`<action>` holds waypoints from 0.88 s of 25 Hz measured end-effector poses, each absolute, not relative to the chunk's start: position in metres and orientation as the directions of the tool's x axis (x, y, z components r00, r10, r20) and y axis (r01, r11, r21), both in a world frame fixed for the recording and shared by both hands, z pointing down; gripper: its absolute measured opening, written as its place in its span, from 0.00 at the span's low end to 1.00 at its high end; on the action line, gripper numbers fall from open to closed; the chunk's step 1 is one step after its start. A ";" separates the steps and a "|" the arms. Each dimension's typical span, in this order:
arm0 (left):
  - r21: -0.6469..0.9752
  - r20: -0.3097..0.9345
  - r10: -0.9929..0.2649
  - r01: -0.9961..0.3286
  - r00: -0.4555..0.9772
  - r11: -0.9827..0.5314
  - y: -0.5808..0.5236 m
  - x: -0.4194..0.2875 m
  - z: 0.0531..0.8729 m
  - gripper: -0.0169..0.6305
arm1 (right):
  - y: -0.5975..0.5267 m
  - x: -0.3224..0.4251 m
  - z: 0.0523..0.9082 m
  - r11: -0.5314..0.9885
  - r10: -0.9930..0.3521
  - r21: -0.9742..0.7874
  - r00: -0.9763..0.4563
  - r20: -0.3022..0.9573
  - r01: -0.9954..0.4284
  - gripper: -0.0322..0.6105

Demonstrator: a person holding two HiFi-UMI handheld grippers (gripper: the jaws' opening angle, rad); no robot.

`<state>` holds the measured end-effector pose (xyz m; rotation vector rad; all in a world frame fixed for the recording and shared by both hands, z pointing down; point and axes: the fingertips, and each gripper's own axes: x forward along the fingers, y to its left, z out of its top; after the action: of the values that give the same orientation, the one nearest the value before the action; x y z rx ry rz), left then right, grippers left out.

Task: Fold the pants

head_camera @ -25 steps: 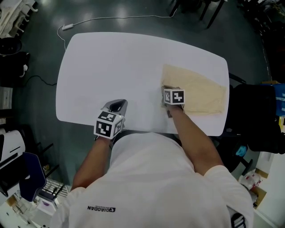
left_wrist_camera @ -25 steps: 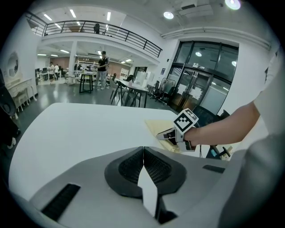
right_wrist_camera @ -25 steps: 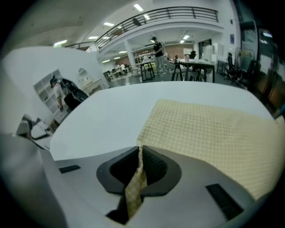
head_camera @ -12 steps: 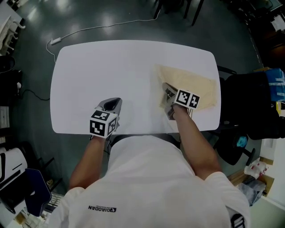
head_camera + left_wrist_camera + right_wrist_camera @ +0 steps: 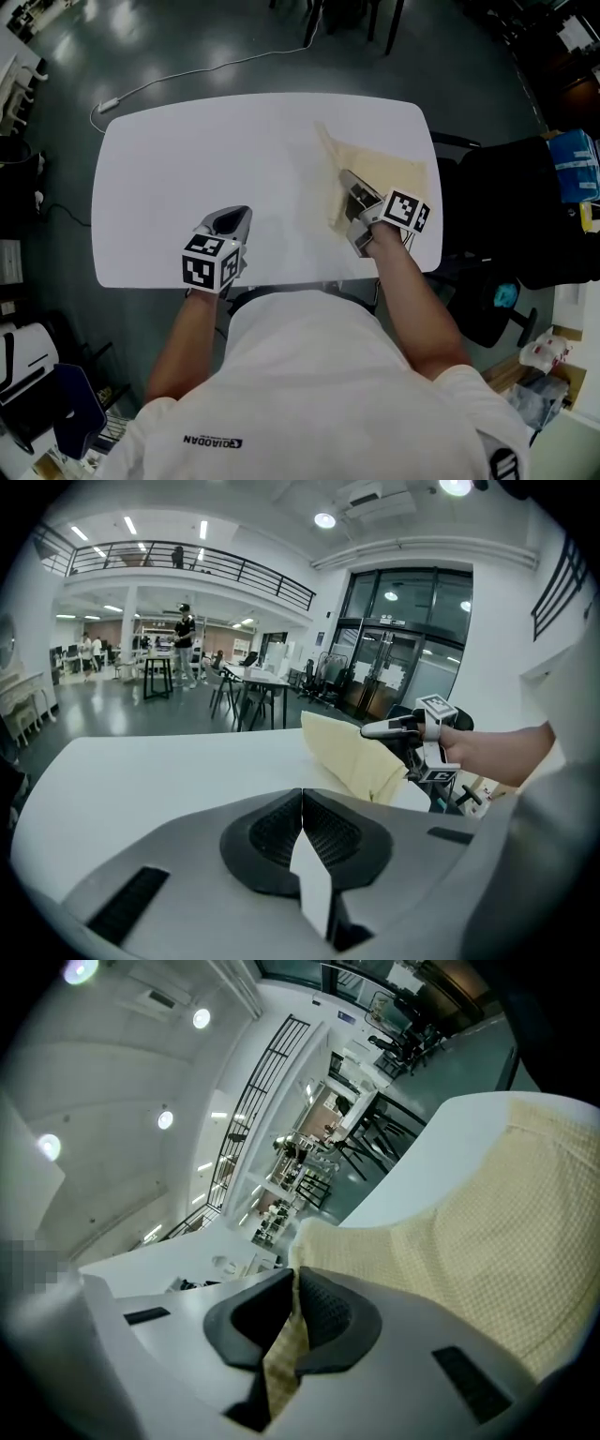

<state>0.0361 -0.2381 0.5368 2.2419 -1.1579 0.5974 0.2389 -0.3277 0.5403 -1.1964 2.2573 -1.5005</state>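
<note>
Right gripper (image 5: 346, 180) is clamped on the pants (image 5: 380, 167): in the right gripper view the pale yellow waffle fabric (image 5: 487, 1241) is pinched between the pads of that gripper (image 5: 294, 1286) and runs down through the gap behind them. The pants sit on the right part of the white table (image 5: 216, 141), close to its right edge. The held left edge is up off the surface, and the rest looks to lie on the tabletop. The left gripper view confirms it: the cloth (image 5: 349, 752) rises from the table (image 5: 141, 761) to the right gripper (image 5: 386, 729), which points roughly level. Left gripper (image 5: 233, 218) has its jaws closed together with nothing between them (image 5: 302, 803). It sits over the near left part of the table, well apart from the pants. A black chair (image 5: 506, 206) stands just beside the table's right edge.
</note>
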 end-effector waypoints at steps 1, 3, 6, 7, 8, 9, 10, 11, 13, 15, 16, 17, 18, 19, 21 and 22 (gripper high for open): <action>0.254 0.603 -0.592 -0.832 0.535 -0.492 -0.236 0.046 0.535 0.07 | -0.327 0.247 0.536 0.172 -0.705 -0.844 -0.662 0.255 -0.508 0.11; 0.242 0.607 -0.584 -0.825 0.539 -0.510 -0.234 0.066 0.533 0.07 | -0.325 0.265 0.528 0.174 -0.716 -0.862 -0.662 0.222 -0.477 0.11; 0.235 0.618 -0.564 -0.814 0.547 -0.532 -0.232 0.093 0.532 0.07 | -0.321 0.289 0.519 0.172 -0.733 -0.884 -0.656 0.179 -0.434 0.11; 0.232 0.621 -0.557 -0.808 0.551 -0.541 -0.230 0.103 0.531 0.07 | -0.319 0.297 0.517 0.172 -0.736 -0.889 -0.655 0.170 -0.425 0.11; 0.225 0.624 -0.550 -0.802 0.554 -0.553 -0.229 0.113 0.531 0.07 | -0.318 0.307 0.516 0.174 -0.740 -0.892 -0.653 0.161 -0.417 0.11; 0.215 0.627 -0.545 -0.797 0.556 -0.565 -0.229 0.124 0.530 0.07 | -0.318 0.317 0.514 0.176 -0.744 -0.895 -0.650 0.151 -0.409 0.11; 0.205 0.629 -0.542 -0.792 0.557 -0.575 -0.230 0.133 0.529 0.07 | -0.318 0.328 0.513 0.177 -0.750 -0.899 -0.646 0.140 -0.401 0.11; 0.198 0.631 -0.541 -0.789 0.556 -0.581 -0.232 0.141 0.528 0.07 | -0.319 0.338 0.513 0.176 -0.757 -0.903 -0.640 0.130 -0.392 0.11; 0.188 0.635 -0.538 -0.786 0.555 -0.589 -0.233 0.153 0.526 0.07 | -0.318 0.356 0.512 0.177 -0.767 -0.911 -0.632 0.108 -0.371 0.11; 0.174 0.641 -0.534 -0.782 0.551 -0.598 -0.234 0.164 0.524 0.07 | -0.317 0.371 0.510 0.196 -0.771 -0.914 -0.632 0.079 -0.354 0.11; 0.168 0.644 -0.532 -0.780 0.549 -0.602 -0.235 0.170 0.523 0.07 | -0.317 0.379 0.509 0.197 -0.774 -0.916 -0.629 0.073 -0.349 0.11; 0.164 0.646 -0.531 -0.779 0.548 -0.605 -0.235 0.176 0.523 0.07 | -0.317 0.387 0.511 0.188 -0.779 -0.919 -0.622 0.075 -0.346 0.11; 0.162 0.647 -0.530 -0.778 0.548 -0.607 -0.236 0.183 0.523 0.07 | -0.316 0.397 0.513 0.178 -0.783 -0.922 -0.617 0.078 -0.343 0.11; 0.160 0.646 -0.531 -0.778 0.548 -0.608 -0.236 0.191 0.524 0.07 | -0.317 0.406 0.514 0.174 -0.785 -0.924 -0.614 0.079 -0.341 0.11; 0.155 0.645 -0.534 -0.778 0.547 -0.609 -0.237 0.205 0.524 0.07 | -0.318 0.423 0.513 0.194 -0.783 -0.920 -0.618 0.063 -0.340 0.11; 0.153 0.646 -0.534 -0.778 0.546 -0.609 -0.236 0.211 0.524 0.07 | -0.319 0.430 0.512 0.208 -0.781 -0.917 -0.623 0.054 -0.341 0.11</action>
<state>0.2111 -0.2365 0.5238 2.3602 -1.0670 0.7782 0.4304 -0.3186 0.5122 -1.0401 2.0656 -1.3973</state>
